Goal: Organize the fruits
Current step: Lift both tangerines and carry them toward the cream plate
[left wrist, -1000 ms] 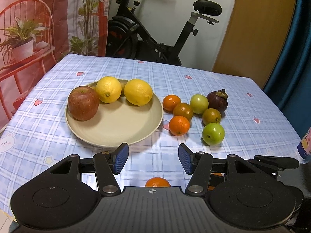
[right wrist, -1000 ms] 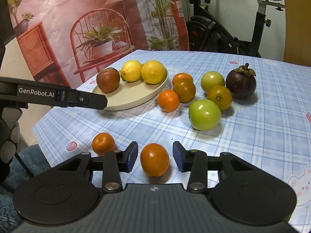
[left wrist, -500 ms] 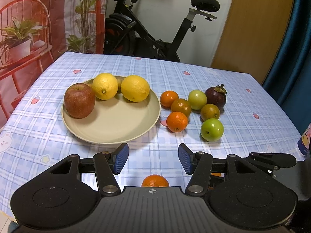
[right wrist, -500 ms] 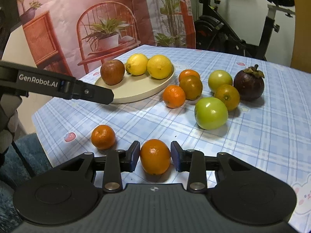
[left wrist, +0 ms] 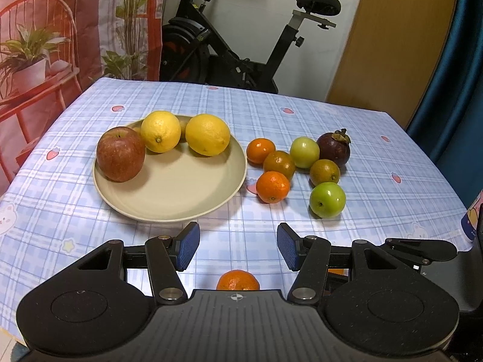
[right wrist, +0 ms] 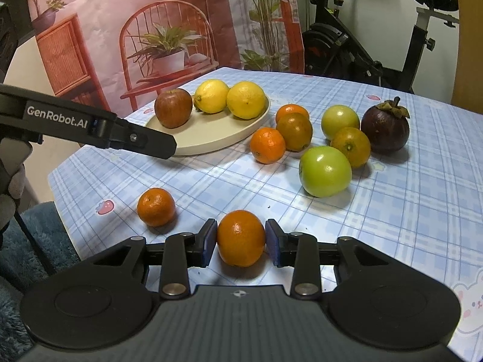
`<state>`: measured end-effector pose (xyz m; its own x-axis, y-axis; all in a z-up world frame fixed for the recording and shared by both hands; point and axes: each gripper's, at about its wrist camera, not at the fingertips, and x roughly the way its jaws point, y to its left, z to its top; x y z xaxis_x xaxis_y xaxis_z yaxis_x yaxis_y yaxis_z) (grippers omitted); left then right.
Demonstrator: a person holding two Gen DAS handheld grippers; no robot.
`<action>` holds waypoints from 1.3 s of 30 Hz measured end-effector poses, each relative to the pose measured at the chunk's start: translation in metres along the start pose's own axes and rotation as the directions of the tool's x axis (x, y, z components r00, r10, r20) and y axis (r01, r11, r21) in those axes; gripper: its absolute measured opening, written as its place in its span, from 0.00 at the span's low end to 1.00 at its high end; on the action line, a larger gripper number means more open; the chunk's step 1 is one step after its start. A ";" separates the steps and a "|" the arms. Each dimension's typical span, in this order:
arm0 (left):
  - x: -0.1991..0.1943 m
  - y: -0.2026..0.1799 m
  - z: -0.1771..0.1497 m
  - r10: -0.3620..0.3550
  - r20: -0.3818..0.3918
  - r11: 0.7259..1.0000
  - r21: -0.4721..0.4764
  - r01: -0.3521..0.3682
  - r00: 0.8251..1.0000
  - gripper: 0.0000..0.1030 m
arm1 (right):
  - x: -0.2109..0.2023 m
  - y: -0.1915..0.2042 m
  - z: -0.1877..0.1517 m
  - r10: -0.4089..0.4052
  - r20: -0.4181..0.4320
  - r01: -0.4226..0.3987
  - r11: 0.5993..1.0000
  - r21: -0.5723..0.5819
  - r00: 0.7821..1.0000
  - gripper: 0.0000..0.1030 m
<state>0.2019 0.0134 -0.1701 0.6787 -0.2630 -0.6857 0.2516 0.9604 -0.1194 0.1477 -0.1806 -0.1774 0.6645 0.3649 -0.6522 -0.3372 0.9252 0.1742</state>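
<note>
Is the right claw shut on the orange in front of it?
Shut: both pads press the orange's sides in the right claw.

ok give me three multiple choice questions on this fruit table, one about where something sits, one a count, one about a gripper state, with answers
1. Where is the red apple?
A. on the plate, beside the lemons
B. on the cloth next to the mangosteen
C. between the left gripper's pads

2. How many lemons lie on the plate?
A. one
B. two
C. four

3. What is the right gripper doing?
A. standing wide open over bare cloth
B. closed on a green apple
C. closed on an orange

Answers:
1 A: the apple rests on the plate's left side, next to the two yellow fruits.
2 B: two lemons sit side by side at the plate's far edge.
3 C: both blue pads press the sides of the orange near the table's front edge, the jaws having just closed on it.
</note>
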 end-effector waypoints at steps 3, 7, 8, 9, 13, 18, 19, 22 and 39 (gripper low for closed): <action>0.001 0.000 0.001 0.000 -0.004 1.000 -0.004 0.000 1.000 0.57 | 0.000 -0.001 0.000 0.004 -0.001 -0.004 1.000 0.006 1.000 0.36; 0.002 0.000 0.008 -0.017 -0.002 1.000 -0.004 0.017 1.000 0.57 | -0.003 -0.007 0.001 -0.006 0.020 0.006 0.999 0.034 1.000 0.36; 0.003 0.001 0.012 -0.023 0.002 1.000 -0.007 0.023 1.000 0.57 | -0.005 -0.009 0.001 -0.012 0.028 0.011 0.999 0.041 1.000 0.36; 0.005 0.001 0.016 -0.027 0.004 1.000 -0.007 0.027 1.000 0.56 | -0.006 -0.010 0.001 -0.016 0.034 0.015 0.999 0.045 0.999 0.36; 0.018 0.001 0.037 -0.029 0.008 1.000 -0.003 0.029 1.000 0.50 | -0.011 -0.018 0.001 -0.033 0.052 0.029 0.997 0.067 0.998 0.36; 0.037 -0.007 0.066 -0.025 0.024 0.999 0.026 0.024 0.999 0.39 | -0.020 -0.029 0.003 -0.060 0.085 0.051 0.993 0.103 0.995 0.36; 0.042 -0.009 0.072 -0.030 0.024 0.999 0.031 0.030 0.999 0.39 | -0.022 -0.031 0.004 -0.068 0.092 0.058 0.992 0.109 0.993 0.36; 0.059 -0.016 0.087 -0.039 0.021 0.998 0.052 0.038 0.999 0.39 | -0.026 -0.039 0.005 -0.088 0.106 0.073 0.988 0.134 0.991 0.36; 0.151 -0.044 0.104 -0.003 -0.103 0.983 0.182 0.022 0.995 0.40 | -0.038 -0.072 -0.003 -0.134 0.133 0.097 0.962 0.253 0.982 0.36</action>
<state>0.3648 -0.0777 -0.1940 0.6035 -0.2549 -0.7555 0.3873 0.9220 -0.0017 0.1453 -0.2615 -0.1675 0.7863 0.2479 -0.5659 -0.0908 0.9524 0.2912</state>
